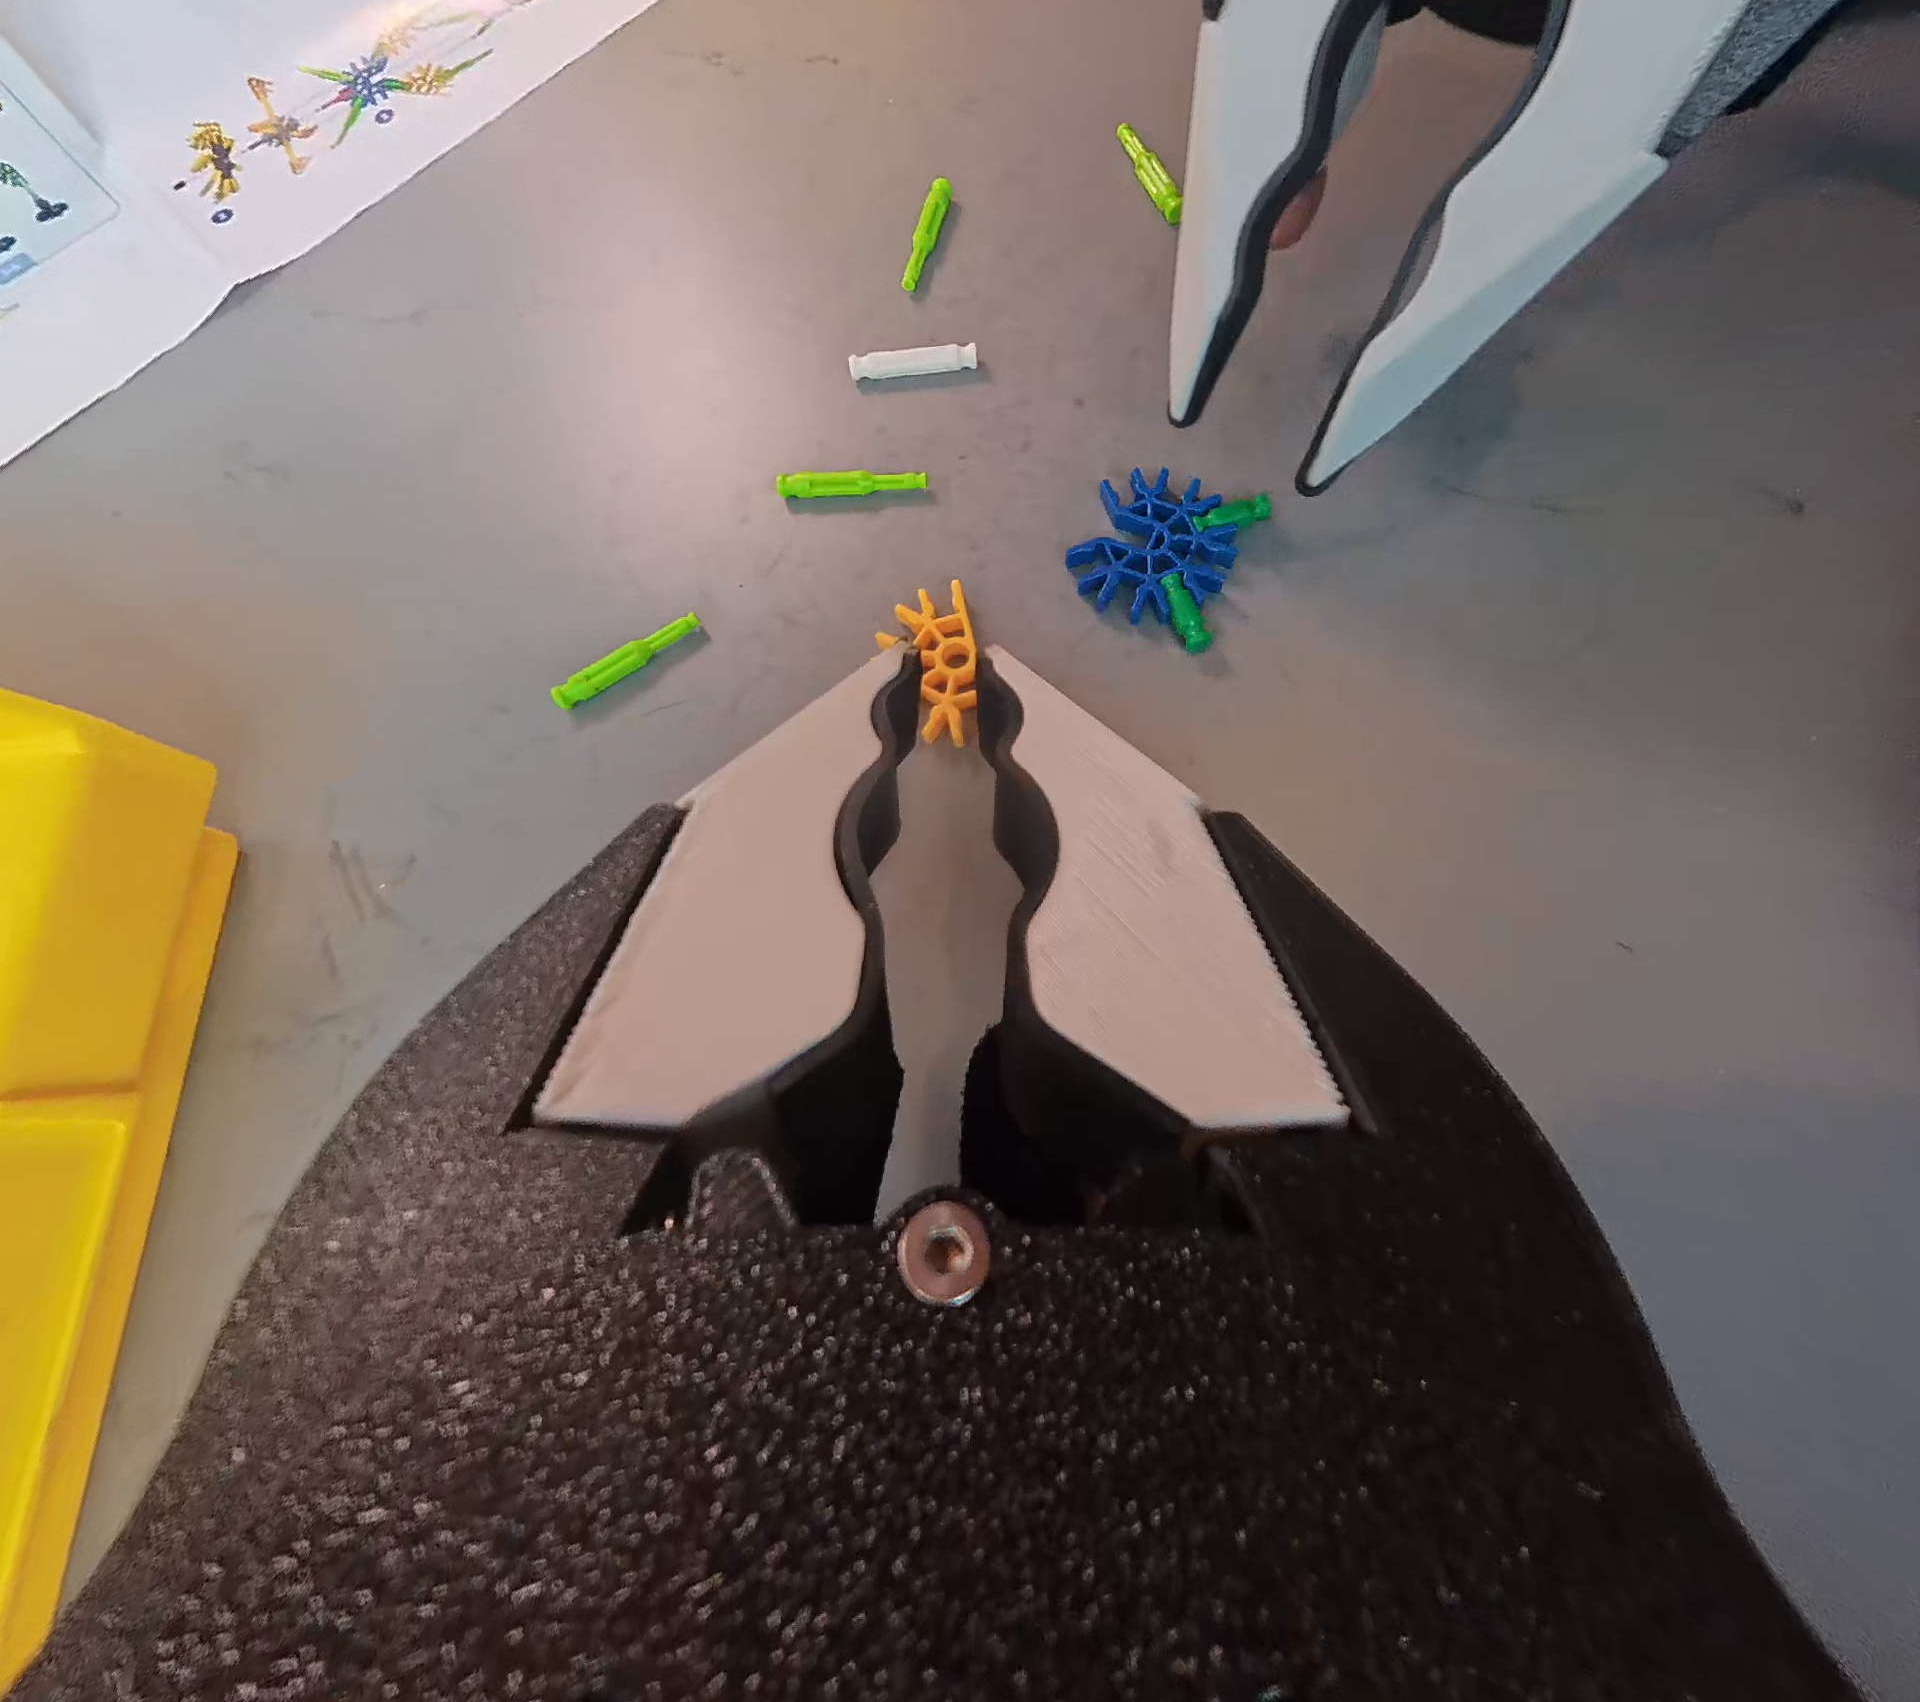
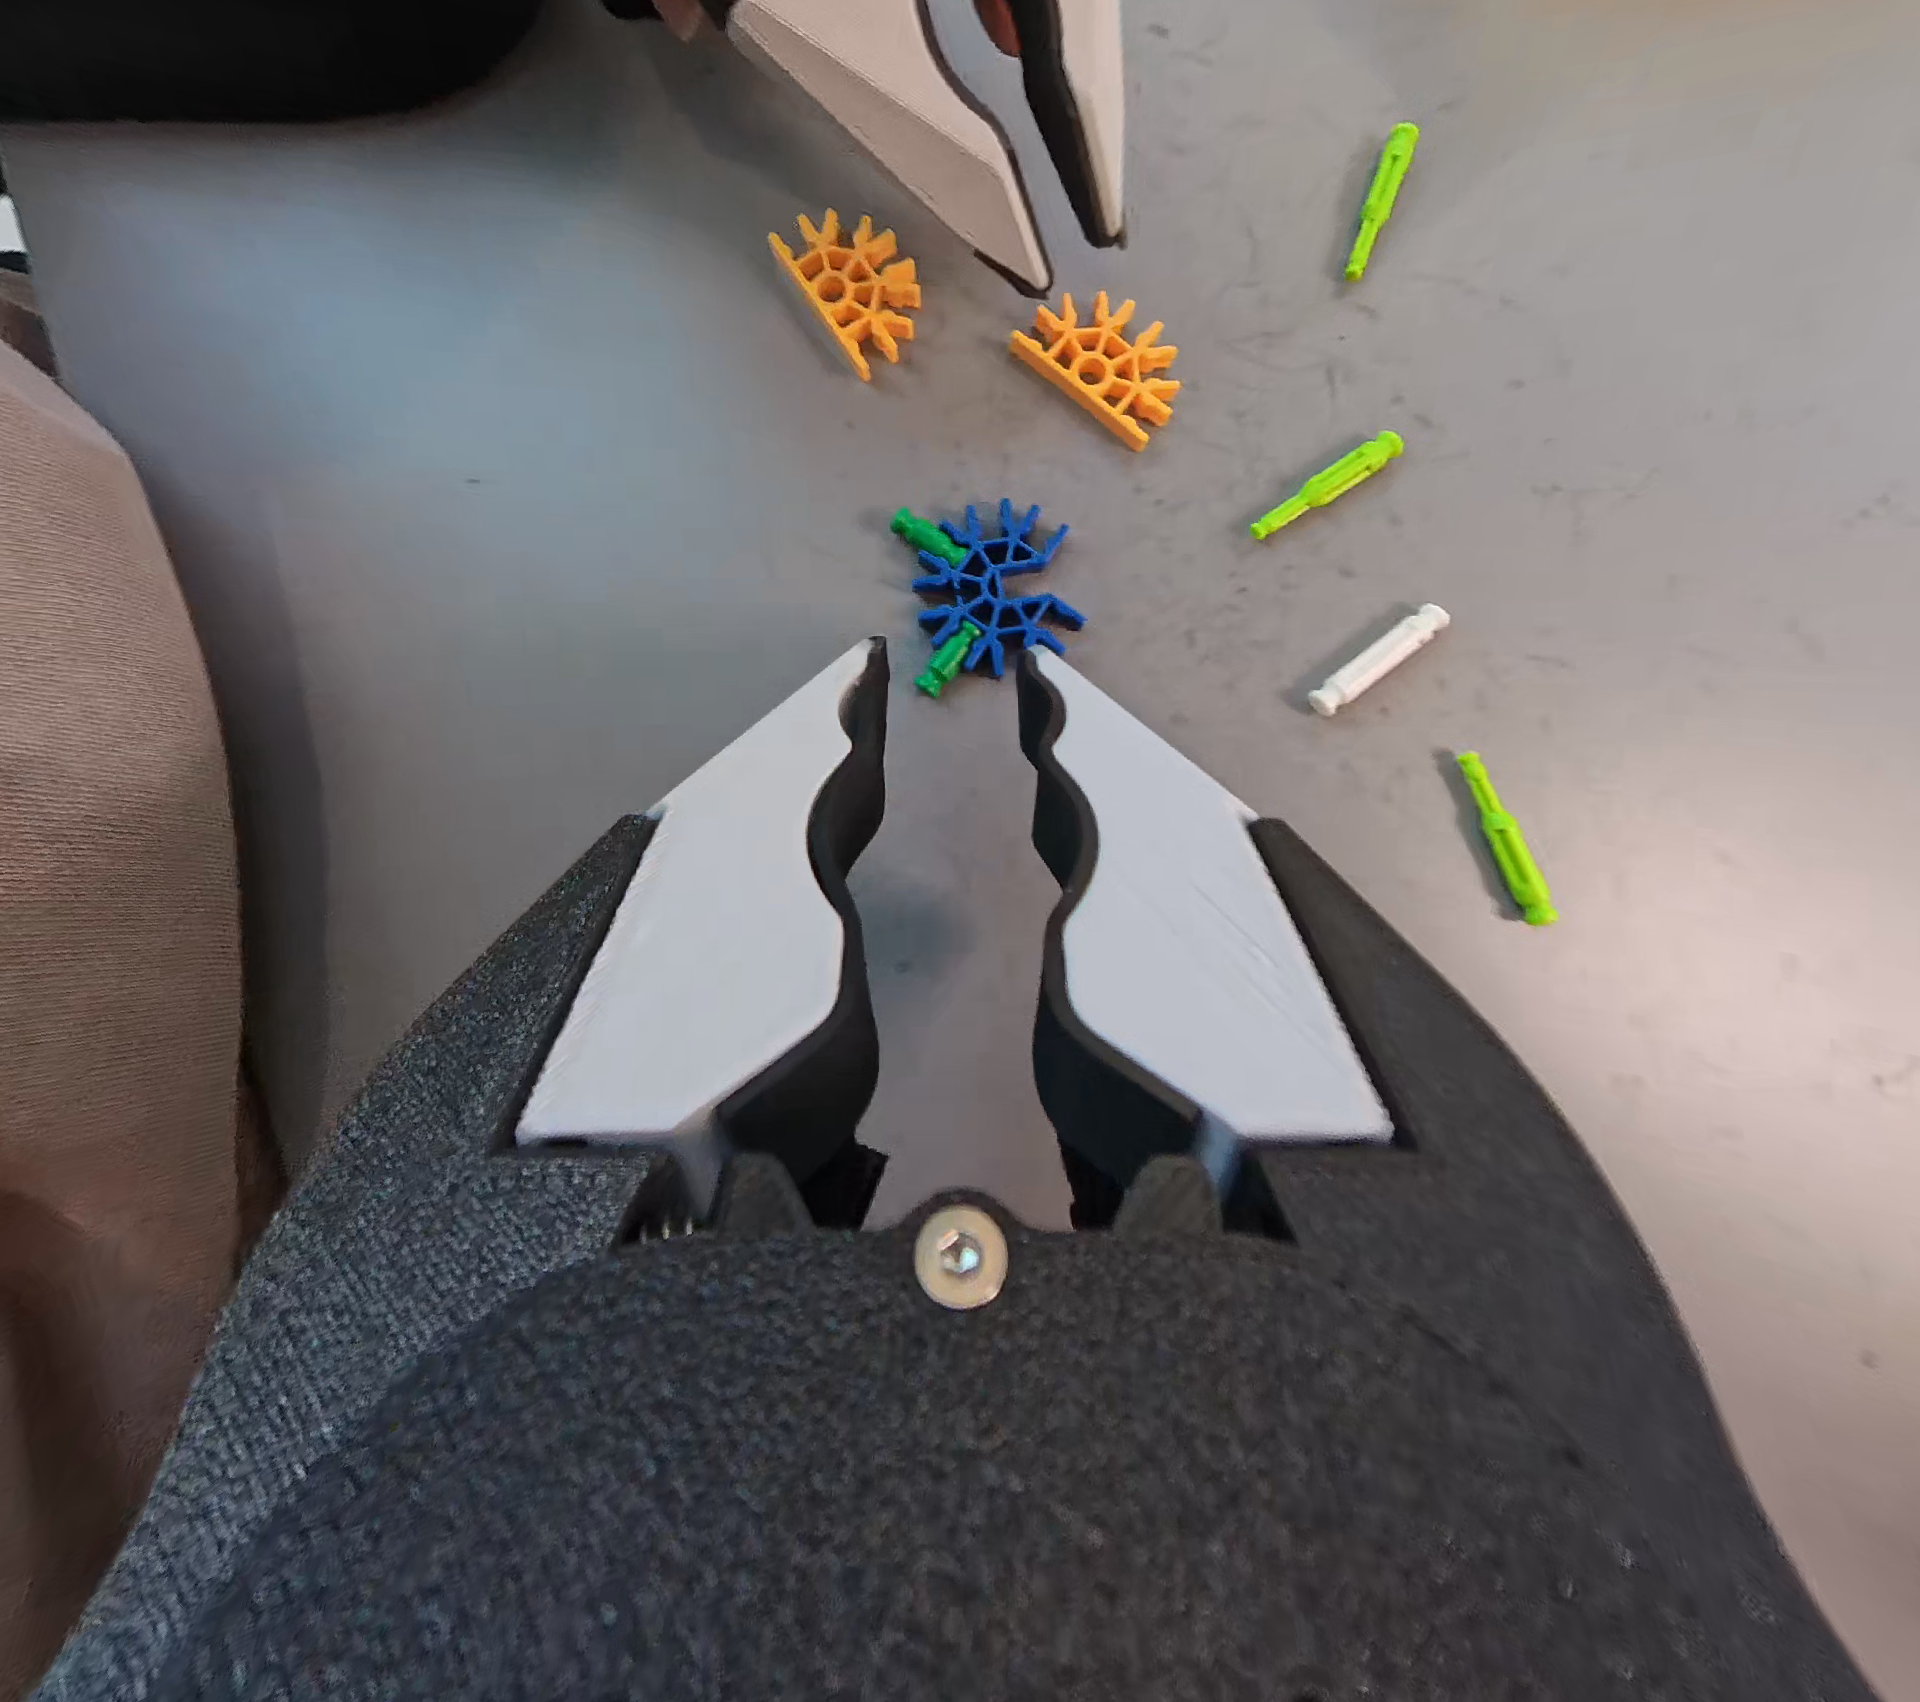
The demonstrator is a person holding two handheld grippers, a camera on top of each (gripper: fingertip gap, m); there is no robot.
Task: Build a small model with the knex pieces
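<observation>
Orange half-round connector (image 2: 1096, 369) lies on the grey counter (image 2: 520, 405) just below the left gripper (image 1: 940, 655), jaws narrowly apart; the right gripper (image 2: 951, 650), jaws apart, hovers just beside the blue connector (image 2: 992, 587).

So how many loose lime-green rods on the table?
4 lime-green rods: one by the right gripper, one beyond the white rod, one nearer, one left of the left gripper. More may hide under grippers.
</observation>
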